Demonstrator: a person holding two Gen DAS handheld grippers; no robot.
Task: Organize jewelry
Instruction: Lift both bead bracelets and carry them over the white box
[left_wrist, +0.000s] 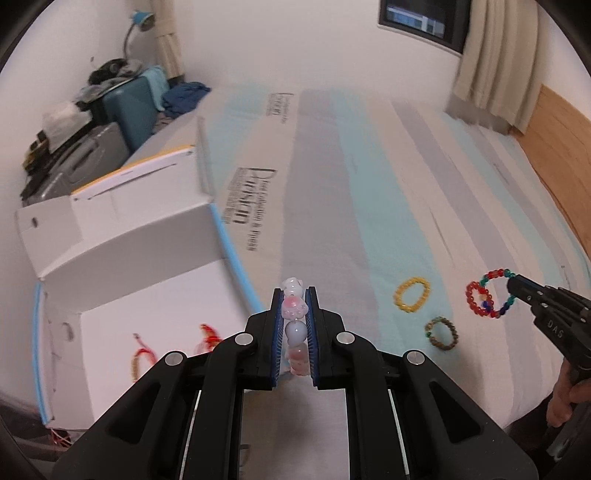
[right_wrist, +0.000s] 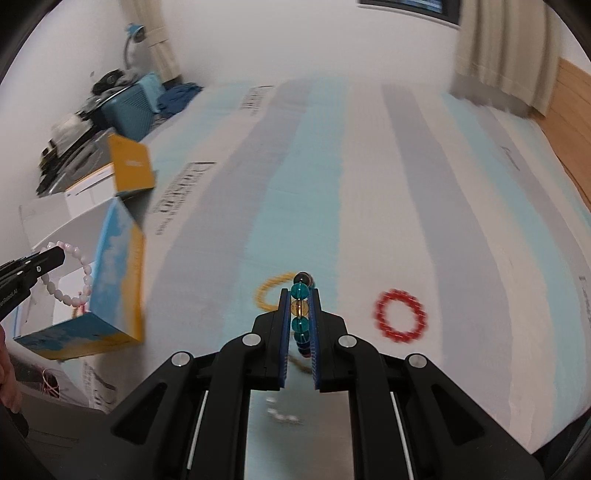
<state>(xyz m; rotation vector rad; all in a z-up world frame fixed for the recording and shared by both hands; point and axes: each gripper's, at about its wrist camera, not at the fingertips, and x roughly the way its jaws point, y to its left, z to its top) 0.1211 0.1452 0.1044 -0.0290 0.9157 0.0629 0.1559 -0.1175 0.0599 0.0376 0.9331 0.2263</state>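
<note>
Left wrist: bracelets on bed 2 (left_wrist: 412, 294) | grippers 2 (left_wrist: 295, 295)

You hold a pink bracelet (left_wrist: 294, 325) and a multicoloured bracelet (right_wrist: 300, 317); yellow (left_wrist: 412, 294), brown (left_wrist: 441, 333) and red (right_wrist: 400, 315) bracelets lie on the bedspread.

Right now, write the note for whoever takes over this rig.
Left gripper: shut on the pink bead bracelet, lifted near the open white box.
Right gripper: shut on the multicolour bead bracelet, lifted over the striped bed cover.
Done: two red pieces lie in the box.
Left: box both held bracelets, then the yellow, brown and red bracelets on the cover.
</note>
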